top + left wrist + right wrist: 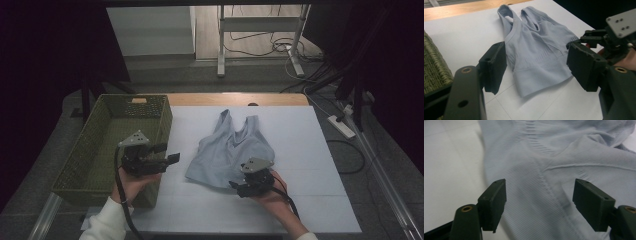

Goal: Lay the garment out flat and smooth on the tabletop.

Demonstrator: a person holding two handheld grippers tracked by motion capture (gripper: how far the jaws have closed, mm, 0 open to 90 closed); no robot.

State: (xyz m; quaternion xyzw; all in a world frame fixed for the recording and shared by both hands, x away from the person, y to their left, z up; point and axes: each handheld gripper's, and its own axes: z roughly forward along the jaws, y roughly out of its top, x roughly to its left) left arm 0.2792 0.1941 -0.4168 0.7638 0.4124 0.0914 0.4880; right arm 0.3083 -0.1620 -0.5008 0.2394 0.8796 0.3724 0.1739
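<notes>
**Operator:** Right gripper (239, 188) sits at the near hem of the garment, jaws apart with nothing pinched. From its own camera I see both black pads (494, 202) standing wide over ribbed cloth, not pressing on it.

**Observer:** Start from the big things. What's the layout?

**Operator:** White table cover (310, 165) across the middle, and a green woven basket (85, 155) standing at its left edge. Pale blue tank top (230, 150) lies flat near the centre of the cover, straps pointing away from me, hem toward me. It's well apart from the basket.

**Observer:** And your left side?

**Operator:** Left gripper (167, 152) is held over the basket's near right corner, pointing across toward the top. Its jaws are wide too, holding nothing. Through its camera I see the top (536, 55) lying between the two pads (495, 65) but farther off, on the cover, untouched by them.

**Observer:** Can the left camera see your other hand?

**Operator:** Yes, the right gripper (584, 41) shows at its right, down at the far side of the hem, with its grey plate (622, 22) on top.
</notes>
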